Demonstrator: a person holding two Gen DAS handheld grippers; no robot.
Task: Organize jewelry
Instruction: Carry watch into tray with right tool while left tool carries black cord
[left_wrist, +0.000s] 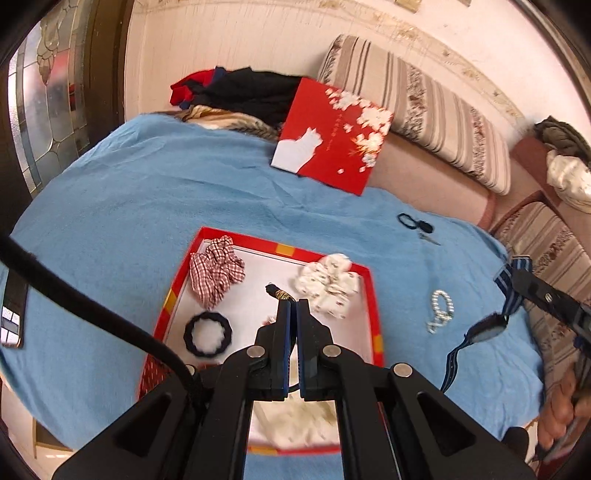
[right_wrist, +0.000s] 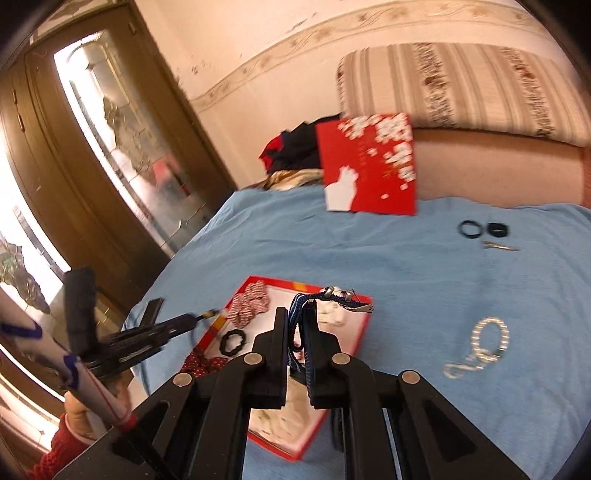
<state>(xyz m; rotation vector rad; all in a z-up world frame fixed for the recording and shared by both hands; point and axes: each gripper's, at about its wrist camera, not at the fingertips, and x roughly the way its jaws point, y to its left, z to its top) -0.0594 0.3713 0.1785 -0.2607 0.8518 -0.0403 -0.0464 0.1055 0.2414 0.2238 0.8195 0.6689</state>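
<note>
My left claw (left_wrist: 293, 303) is clamped on a black hair tie (left_wrist: 277, 292) over the red box (left_wrist: 373, 295). My right claw (right_wrist: 295, 314) grips a blue striped band (right_wrist: 297, 325); its dangling end could snag the box rim.

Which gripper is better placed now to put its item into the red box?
Left. The left gripper is over the red box, pinching a small black hair tie above its white floor. The right gripper with the blue striped band is beside the box.
</note>
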